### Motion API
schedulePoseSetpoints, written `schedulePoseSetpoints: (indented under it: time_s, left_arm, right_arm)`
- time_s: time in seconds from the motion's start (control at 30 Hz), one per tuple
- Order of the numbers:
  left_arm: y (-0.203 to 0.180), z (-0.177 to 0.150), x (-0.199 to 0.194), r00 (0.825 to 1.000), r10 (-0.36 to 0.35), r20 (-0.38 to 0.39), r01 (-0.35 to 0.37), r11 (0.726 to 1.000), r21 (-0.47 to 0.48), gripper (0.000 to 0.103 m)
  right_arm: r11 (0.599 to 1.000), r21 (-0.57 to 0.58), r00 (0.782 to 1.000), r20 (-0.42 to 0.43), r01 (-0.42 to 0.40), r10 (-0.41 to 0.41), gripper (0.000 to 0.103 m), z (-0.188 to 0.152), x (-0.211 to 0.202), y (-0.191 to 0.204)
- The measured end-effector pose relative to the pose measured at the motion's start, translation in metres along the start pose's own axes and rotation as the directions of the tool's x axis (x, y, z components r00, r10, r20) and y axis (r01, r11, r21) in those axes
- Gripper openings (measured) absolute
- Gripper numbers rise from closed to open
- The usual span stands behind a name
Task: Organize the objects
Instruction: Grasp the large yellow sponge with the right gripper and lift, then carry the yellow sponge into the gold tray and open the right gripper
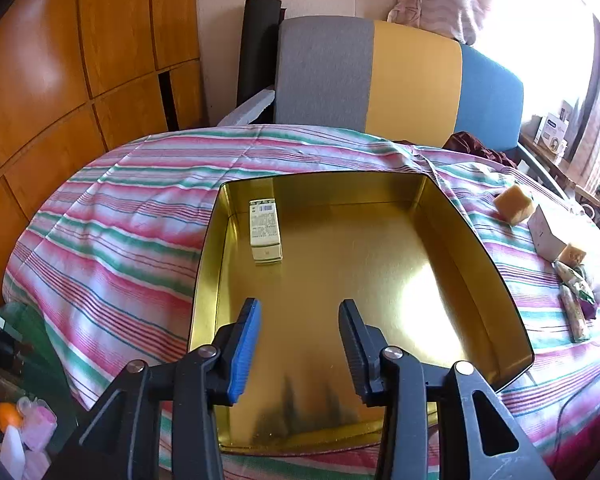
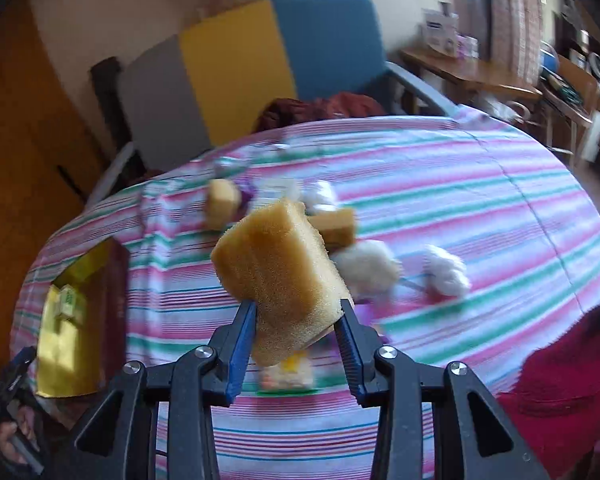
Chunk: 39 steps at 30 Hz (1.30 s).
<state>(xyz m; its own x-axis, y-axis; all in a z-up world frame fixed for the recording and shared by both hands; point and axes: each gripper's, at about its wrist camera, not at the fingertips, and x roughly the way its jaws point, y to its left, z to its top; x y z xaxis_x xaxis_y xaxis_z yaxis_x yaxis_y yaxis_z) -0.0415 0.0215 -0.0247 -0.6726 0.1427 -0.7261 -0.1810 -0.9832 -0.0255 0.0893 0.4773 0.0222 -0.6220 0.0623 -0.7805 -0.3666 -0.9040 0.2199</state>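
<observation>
- Yellow foam sponge [image 2: 278,276] sits clamped in the right hand-held gripper [image 2: 298,320], lifted clear of the bed, its long axis running up and away from the jaws.
- Gold tin [image 2: 66,340] lies low and to the left of that sponge; the carry, I judge, goes leftward.
- Left hand-held gripper [image 1: 300,344] hovers over the tin's near end, parted and empty, nearer the tin than the right.
- Inside the tin lies one small box [image 1: 265,230], at the far left corner.
- Striped bedspread [image 1: 120,216] covers the bed; more sponges [image 1: 514,203] and wrapped items stay on it; a tricolour headboard [image 1: 400,80] stands behind.
</observation>
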Motion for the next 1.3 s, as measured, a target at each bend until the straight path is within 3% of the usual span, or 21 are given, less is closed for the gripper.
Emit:
schedulePoseSetpoints:
  time_s: [0.17,0.3,0.67,1.0,1.3]
  left_arm:
    - [0.003,-0.004,-0.004,1.000,0.011,0.013,-0.011,1.000,0.002,0.042]
    - [0.008,-0.006,-0.008,1.000,0.016,0.018,-0.016,1.000,-0.005,0.042]
    - [0.024,-0.014,-0.003,0.999,0.033,-0.005,-0.034,0.999,-0.026,0.043]
    - [0.066,-0.017,-0.011,0.995,0.095,-0.006,-0.095,0.990,-0.105,0.051]
    - [0.097,-0.021,-0.008,0.993,0.119,-0.024,-0.122,0.973,-0.195,0.057]
  right_arm:
    - [0.983,-0.088,0.987,-0.035,-0.159,0.157,0.040,-0.006,0.008,0.070]
    - [0.952,-0.147,0.962,-0.092,-0.268,0.257,0.040,-0.013,0.026,0.125]
    - [0.852,-0.223,0.870,-0.272,-0.473,0.411,0.040,-0.037,0.078,0.242]
    - [0.809,-0.206,0.789,-0.444,-0.551,0.424,0.040,-0.065,0.138,0.332]
    - [0.845,-0.141,0.771,-0.506,-0.517,0.387,0.044,-0.078,0.197,0.397]
